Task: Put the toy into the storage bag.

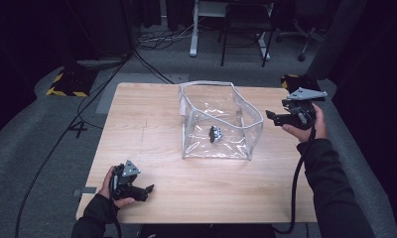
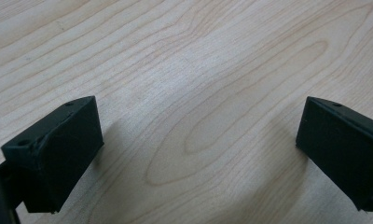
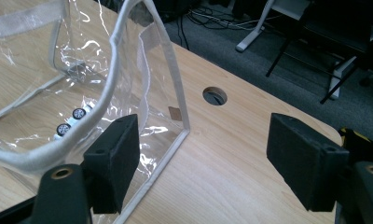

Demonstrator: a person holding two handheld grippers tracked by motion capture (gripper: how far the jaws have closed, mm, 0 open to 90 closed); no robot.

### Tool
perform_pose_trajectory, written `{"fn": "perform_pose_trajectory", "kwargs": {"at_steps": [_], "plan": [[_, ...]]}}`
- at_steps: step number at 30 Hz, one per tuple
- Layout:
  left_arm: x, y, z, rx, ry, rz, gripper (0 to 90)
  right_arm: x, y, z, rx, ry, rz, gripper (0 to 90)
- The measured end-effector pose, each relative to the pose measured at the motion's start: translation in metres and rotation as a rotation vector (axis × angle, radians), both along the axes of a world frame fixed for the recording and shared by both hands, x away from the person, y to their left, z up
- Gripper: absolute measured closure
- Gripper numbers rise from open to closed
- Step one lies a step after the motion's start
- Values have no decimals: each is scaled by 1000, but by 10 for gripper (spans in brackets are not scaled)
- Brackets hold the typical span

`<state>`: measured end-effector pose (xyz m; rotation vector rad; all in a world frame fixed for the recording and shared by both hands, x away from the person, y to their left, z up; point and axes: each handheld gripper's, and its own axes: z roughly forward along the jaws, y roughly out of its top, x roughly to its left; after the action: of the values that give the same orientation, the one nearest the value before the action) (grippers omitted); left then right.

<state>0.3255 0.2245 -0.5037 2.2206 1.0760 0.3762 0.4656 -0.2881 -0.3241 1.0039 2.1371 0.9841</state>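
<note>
Standing just left of the gaping right claw [image 3: 203, 158], clear pouch [image 3: 128, 88]; left claw [image 2: 194, 158] likewise agape.

The table [image 1: 152, 124] was pale wood, smooth and matt, its grain plain in the left gripper view. The bag [image 1: 219, 121] was clear, glossy plastic, creased and catching glints, edged with a whitish woven-looking trim. The left gripper [image 2: 198, 154] and right gripper [image 3: 203, 163] had black matt jaws, faintly rough like moulded plastic. The floor [image 1: 33, 134] looked like grey, dull carpet. The grey plate [image 1: 305, 93] looked like matt metal.
</note>
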Motion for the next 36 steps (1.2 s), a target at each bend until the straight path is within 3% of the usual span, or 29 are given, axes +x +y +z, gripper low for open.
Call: {"fn": "perform_pose_trajectory", "kwargs": {"at_steps": [36], "plan": [[0,0,0,-2,3,0,6,-15,-7,-53,-22,85,35,285]]}}
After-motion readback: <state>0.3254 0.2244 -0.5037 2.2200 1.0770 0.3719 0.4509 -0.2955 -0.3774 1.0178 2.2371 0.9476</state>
